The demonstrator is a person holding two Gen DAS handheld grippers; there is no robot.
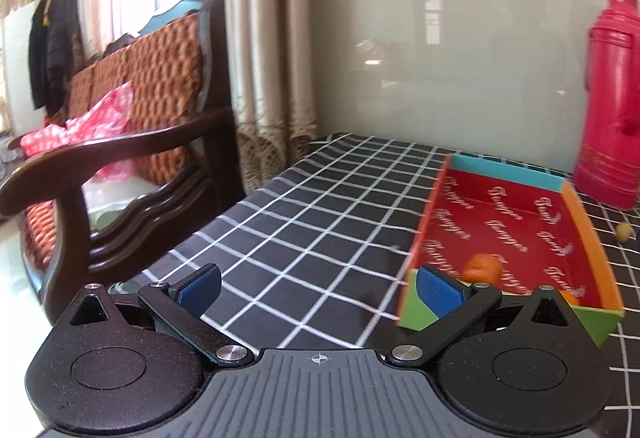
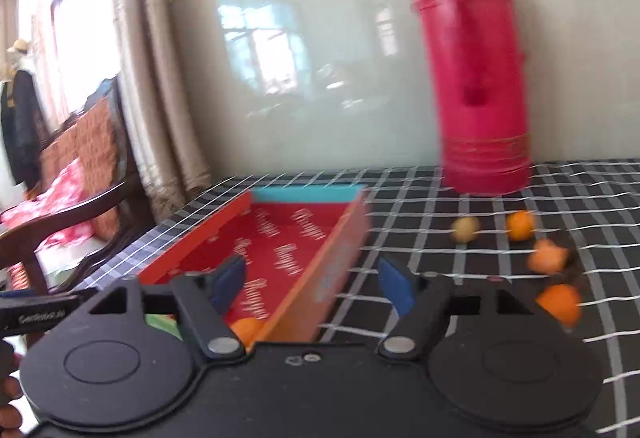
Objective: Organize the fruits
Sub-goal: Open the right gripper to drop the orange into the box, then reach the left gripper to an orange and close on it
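Both claws, the left gripper (image 1: 318,288) and right gripper (image 2: 312,284), are gaping wide, holding nothing. One orange (image 1: 482,267) is sitting in the tray (image 1: 592,234); loose fruits (image 2: 520,225) are lying right, near the flask (image 2: 476,78). A quick swing might be knocking it over.

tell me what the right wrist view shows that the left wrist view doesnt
Only the right wrist view shows three orange fruits loose on the checked cloth right of the tray, and the open right hand-held gripper. Only the left wrist view shows the open left hand-held gripper. Both show the red tray with an orange fruit inside, the red flask, a pale fruit and the wooden chair.
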